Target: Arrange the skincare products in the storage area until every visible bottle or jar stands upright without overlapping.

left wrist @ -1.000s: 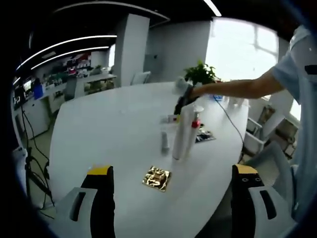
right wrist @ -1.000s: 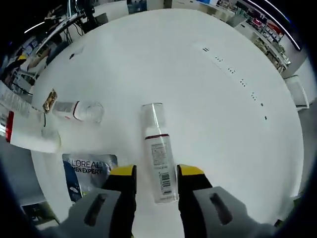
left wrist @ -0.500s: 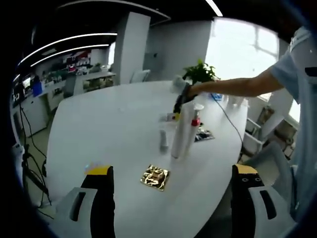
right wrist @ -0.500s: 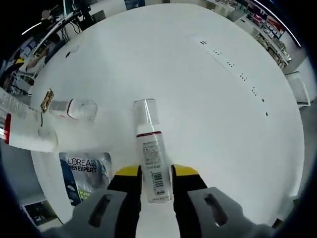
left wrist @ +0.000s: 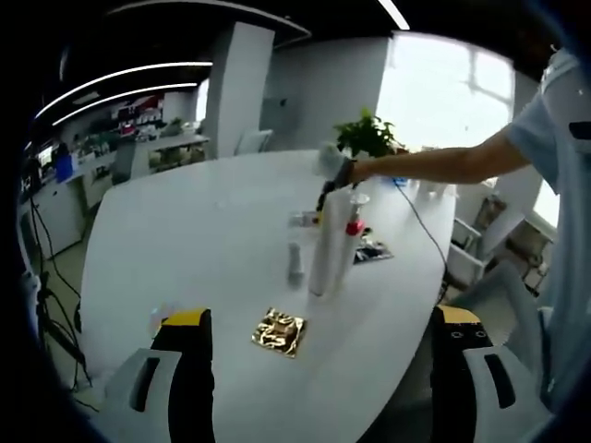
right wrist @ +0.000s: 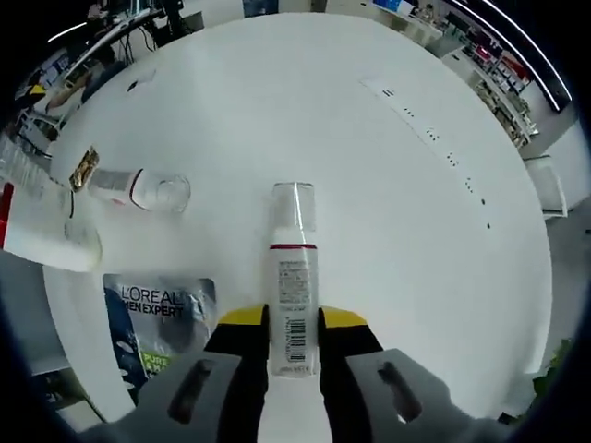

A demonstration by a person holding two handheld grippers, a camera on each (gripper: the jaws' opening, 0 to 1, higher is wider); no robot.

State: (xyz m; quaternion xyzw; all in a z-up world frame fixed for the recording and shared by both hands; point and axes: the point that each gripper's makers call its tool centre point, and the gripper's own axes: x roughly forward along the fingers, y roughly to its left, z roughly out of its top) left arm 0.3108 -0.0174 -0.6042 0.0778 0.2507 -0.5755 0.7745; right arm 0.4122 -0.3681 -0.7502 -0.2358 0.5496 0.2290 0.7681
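Note:
My right gripper (right wrist: 294, 319) is shut on a white bottle (right wrist: 293, 277) with a red band and a clear cap. The bottle runs straight out between the jaws, cap pointing away. A smaller clear-capped bottle (right wrist: 137, 187) is to its left, and a big white bottle (right wrist: 42, 240) with a red part is at the left edge. In the left gripper view, tall white bottles (left wrist: 325, 245) and a small bottle (left wrist: 295, 264) stand upright mid-table, with the right gripper (left wrist: 327, 196) reaching in behind them on a person's arm. My left gripper (left wrist: 320, 318) hangs wide open and holds nothing.
A gold foil packet (left wrist: 279, 332) lies on the white oval table (left wrist: 185, 231) just ahead of my left jaws. A dark L'Oreal sachet (right wrist: 159, 318) lies left of my right jaws. A potted plant (left wrist: 367, 137) stands at the far end. Chairs stand by the table's right edge.
My right jaws, open around the white bottle a second ago, have shut on it. The left gripper view has drifted slightly; its jaws stay open.

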